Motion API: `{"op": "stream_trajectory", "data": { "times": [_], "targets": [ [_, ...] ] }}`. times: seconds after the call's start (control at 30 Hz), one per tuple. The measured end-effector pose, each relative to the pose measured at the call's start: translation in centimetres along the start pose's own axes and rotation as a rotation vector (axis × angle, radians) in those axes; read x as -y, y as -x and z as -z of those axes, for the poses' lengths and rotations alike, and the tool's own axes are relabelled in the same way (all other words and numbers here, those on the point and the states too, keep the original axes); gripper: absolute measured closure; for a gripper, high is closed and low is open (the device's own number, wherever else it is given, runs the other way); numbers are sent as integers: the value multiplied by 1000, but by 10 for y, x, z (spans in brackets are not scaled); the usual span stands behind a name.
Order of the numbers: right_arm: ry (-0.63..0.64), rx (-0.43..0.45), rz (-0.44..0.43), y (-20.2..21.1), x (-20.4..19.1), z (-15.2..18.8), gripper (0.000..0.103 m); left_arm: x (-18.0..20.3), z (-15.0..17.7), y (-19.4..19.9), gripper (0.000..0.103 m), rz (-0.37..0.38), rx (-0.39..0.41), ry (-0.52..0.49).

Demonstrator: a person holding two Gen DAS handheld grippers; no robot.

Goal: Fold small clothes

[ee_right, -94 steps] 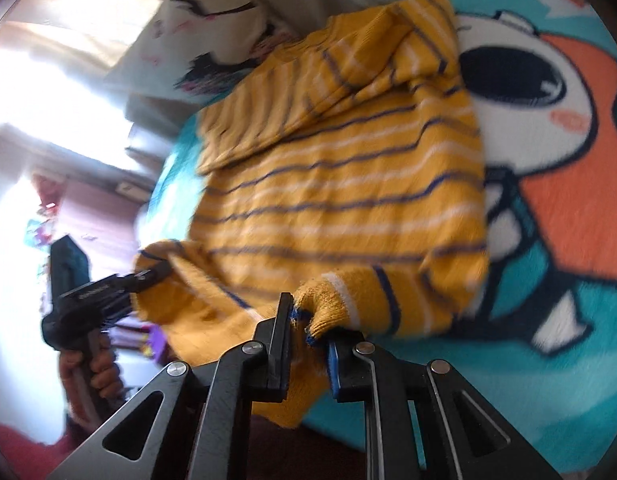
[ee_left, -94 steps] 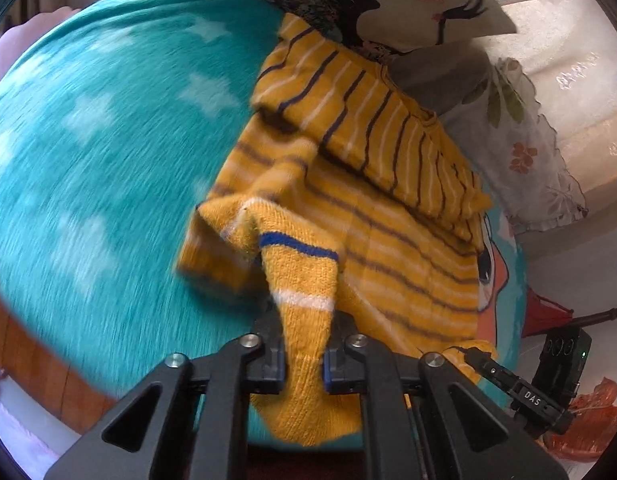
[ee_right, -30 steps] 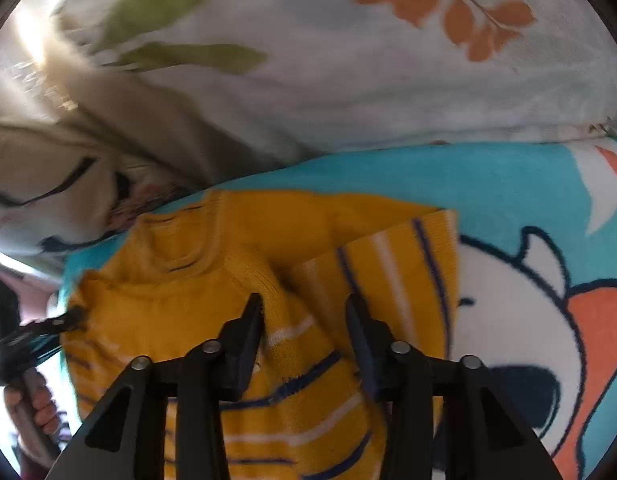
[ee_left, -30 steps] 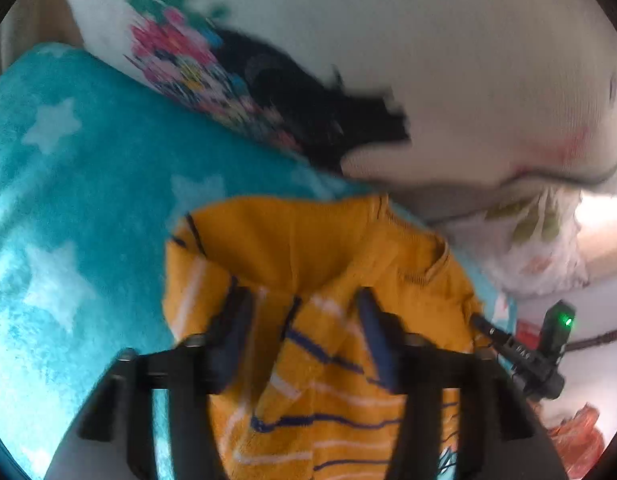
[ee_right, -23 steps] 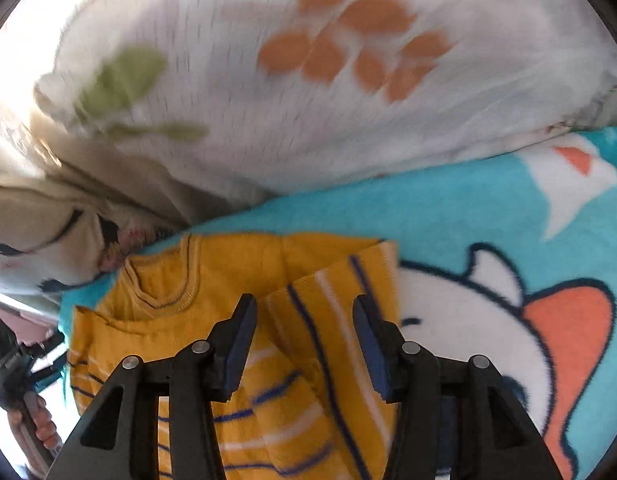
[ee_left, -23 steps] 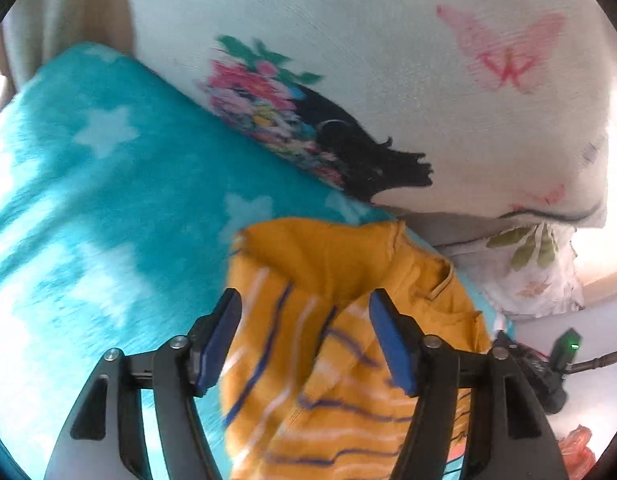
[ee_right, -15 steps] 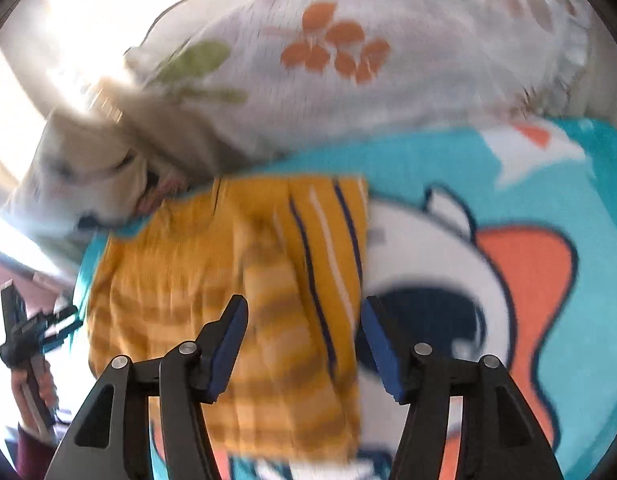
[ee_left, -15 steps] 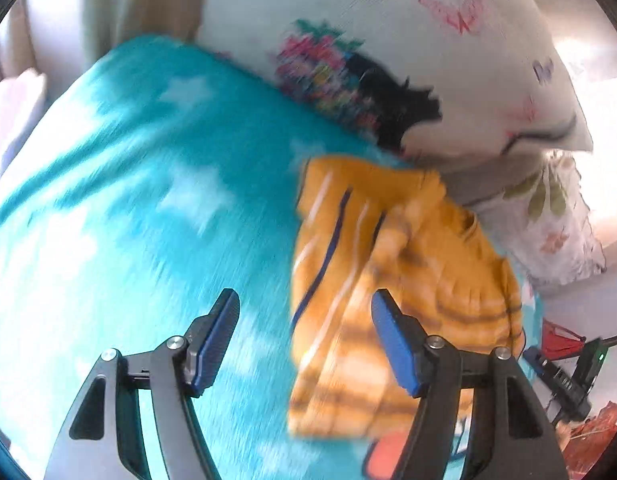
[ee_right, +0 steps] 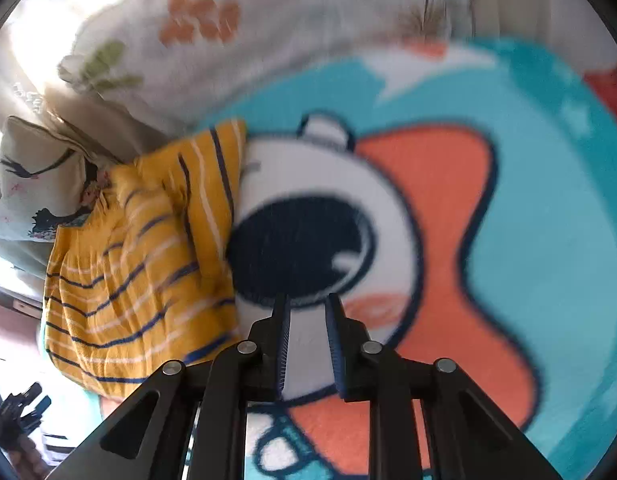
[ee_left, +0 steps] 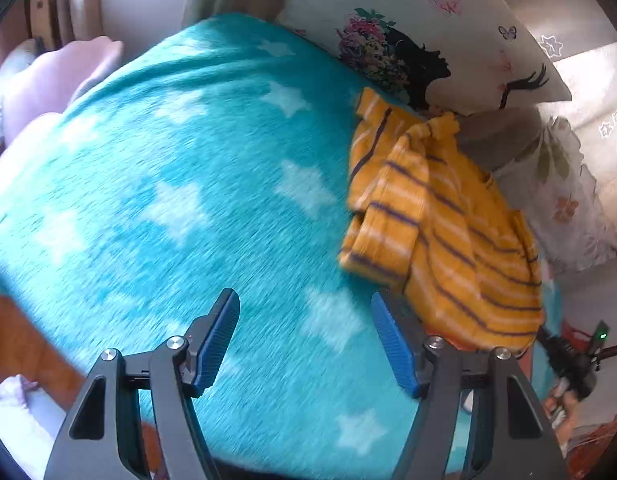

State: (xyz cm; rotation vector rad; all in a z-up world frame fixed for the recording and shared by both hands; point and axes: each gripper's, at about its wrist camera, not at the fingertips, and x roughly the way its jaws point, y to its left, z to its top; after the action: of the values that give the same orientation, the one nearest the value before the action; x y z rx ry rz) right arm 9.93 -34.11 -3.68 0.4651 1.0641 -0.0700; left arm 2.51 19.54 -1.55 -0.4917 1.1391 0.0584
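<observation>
Near blanket (ee_left: 156, 184) head edge: sweater (ee_left: 440, 232) released, folded | left gripper (ee_left: 308, 344) spread wide; right gripper (ee_right: 306, 344) narrowly parted, empty | fold complete

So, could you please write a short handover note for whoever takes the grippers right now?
Left gripper: open, empty, over the teal star blanket.
Right gripper: jaws slightly apart, empty, over the blanket's cartoon print.
Yellow striped sweater: lies doubled over near the pillows, touched by neither gripper.
Done: sweater appears folded in half and released.
Left: judge whether one more fold or some tidying is needed.
</observation>
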Motion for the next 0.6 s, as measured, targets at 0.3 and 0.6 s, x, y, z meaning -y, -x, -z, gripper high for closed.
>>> {"op": "stream_trajectory", "data": {
  "times": [0.3,0.6],
  "targets": [
    [58,-19,-24,32,-34,47,62,32,-9,-30,36,80,-20,-199],
    [87,-48,57,32,-97,82,62,69,-55,-91,96,225,-213,-524]
  ]
}}
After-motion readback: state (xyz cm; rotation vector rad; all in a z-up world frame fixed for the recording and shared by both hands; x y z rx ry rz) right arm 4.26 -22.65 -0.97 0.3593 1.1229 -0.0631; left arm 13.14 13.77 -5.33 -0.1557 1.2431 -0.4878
